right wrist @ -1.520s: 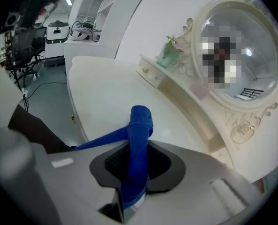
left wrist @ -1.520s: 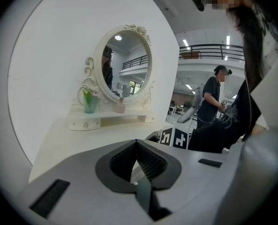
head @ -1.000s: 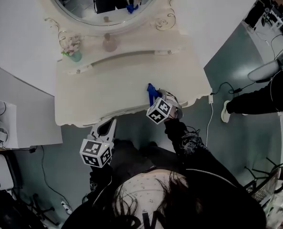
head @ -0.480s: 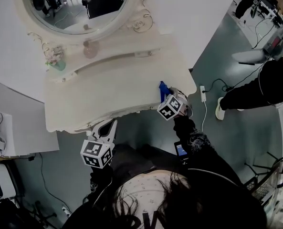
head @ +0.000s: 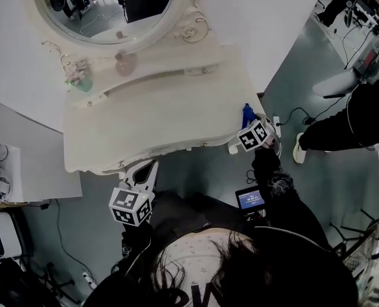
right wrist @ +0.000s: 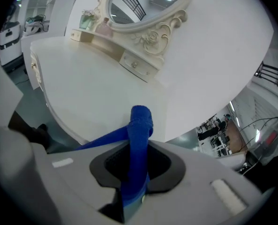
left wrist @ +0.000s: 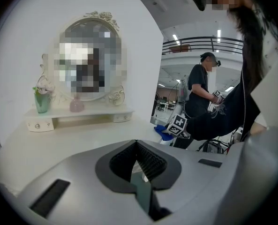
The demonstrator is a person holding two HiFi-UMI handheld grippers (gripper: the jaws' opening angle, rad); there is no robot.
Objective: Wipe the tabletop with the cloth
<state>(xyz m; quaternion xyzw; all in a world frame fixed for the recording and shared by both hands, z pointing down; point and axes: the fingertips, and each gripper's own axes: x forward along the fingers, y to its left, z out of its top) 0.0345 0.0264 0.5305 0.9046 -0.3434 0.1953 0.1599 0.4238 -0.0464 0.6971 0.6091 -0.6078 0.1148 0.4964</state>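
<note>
Right gripper (head: 248, 125) pinching bunched blue cloth (head: 246, 114) at cream tabletop's (head: 151, 120) right edge, left gripper (head: 146, 169) fingers pressed together at front edge

The cream dressing table (head: 157, 120) stands against the wall before me. Along its back runs a low drawer shelf (head: 176, 59), which carries the oval mirror (head: 106, 5), a green vase (head: 80, 84) and a pink bottle (head: 125, 62). My blue cloth (head: 247, 115) seems to touch the tabletop's right front corner.
</note>
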